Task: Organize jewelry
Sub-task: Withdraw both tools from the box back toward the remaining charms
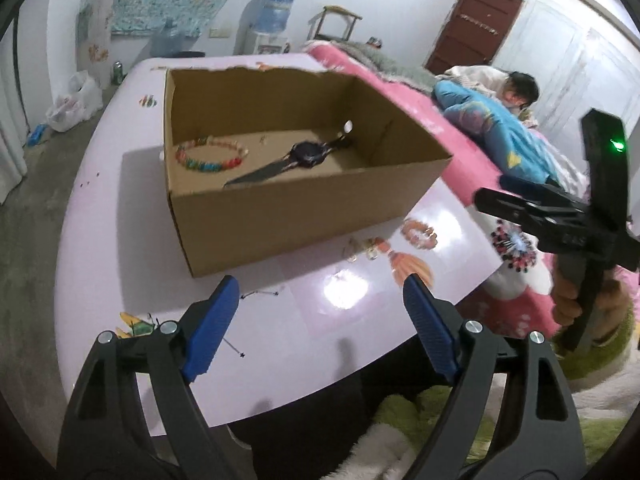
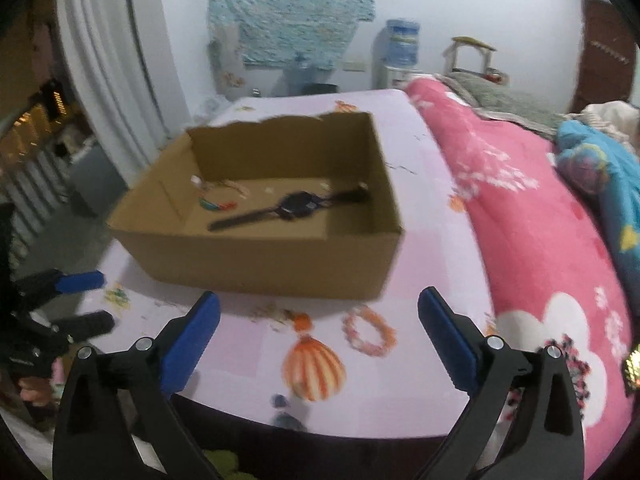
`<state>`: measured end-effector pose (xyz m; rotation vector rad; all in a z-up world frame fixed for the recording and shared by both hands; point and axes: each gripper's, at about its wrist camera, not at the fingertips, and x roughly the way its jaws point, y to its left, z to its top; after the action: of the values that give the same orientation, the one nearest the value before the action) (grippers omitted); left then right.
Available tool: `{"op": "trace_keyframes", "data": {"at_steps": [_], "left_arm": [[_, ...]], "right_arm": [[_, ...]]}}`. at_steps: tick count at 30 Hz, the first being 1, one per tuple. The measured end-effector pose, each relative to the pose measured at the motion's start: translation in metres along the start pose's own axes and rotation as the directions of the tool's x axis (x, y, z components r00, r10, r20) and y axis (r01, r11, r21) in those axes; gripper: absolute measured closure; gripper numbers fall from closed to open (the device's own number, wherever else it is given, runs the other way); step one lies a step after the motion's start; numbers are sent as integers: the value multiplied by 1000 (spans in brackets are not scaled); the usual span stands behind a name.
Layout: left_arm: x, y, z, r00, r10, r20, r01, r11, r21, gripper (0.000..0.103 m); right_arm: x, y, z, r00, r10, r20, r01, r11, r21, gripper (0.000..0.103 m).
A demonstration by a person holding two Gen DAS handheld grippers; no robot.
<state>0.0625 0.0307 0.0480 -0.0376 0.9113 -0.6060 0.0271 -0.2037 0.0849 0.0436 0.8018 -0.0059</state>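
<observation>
While the wristwatch (image 1: 308, 152) and rainbow bead bracelet (image 1: 210, 155) already lie in the cardboard box (image 1: 280, 216), both grippers, left (image 1: 320, 308) and right (image 2: 318, 320), gape empty above the tabletop's near edge, presumably for the pink bracelet (image 2: 370, 332) there.

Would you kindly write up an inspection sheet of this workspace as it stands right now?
Surface: lilac table with printed decorations, glare patches near the front edge.
Job's things: open cardboard box holding a multicoloured bead bracelet and a black watch; pink bead bracelet and a small pale beaded piece lie on the table in front of the box.
Clutter: nothing seen.
Grippers: left gripper open, empty; right gripper open, empty.
Cables: nothing seen.
Surroundings: pink blanket on a bed beside the table, a person lying there, water dispenser, brown door.
</observation>
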Motion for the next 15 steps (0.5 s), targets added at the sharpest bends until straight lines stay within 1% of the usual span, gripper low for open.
{"op": "trace_keyframes", "data": {"at_steps": [5,7,10,12,14,15], "left_arm": [[19,-6,-16,996,87,-22,-85,994,65,23],[25,-9,-21,994,112,-23,-109,990,85,23],[35,-12,-26,988,152,-26,-148,982,113,23],[40,-14,-30,984,174,-30,-168,976,135,23],[44,-17,-33,982,186,-29,-179,971,155,23],[45,-17,-34,982,186,-28,-179,971,160,23]], "right_arm": [[9,-9,-18,995,-96,-24,96,995,-8,7],[14,-11,-26,984,-175,-30,175,985,-11,7],[17,-12,-35,973,-233,-10,233,973,-1,7],[19,-12,-39,974,-225,2,225,974,4,7],[19,-11,-44,983,-181,15,181,983,21,7],[19,-10,-45,985,-174,19,173,985,25,7]]}}
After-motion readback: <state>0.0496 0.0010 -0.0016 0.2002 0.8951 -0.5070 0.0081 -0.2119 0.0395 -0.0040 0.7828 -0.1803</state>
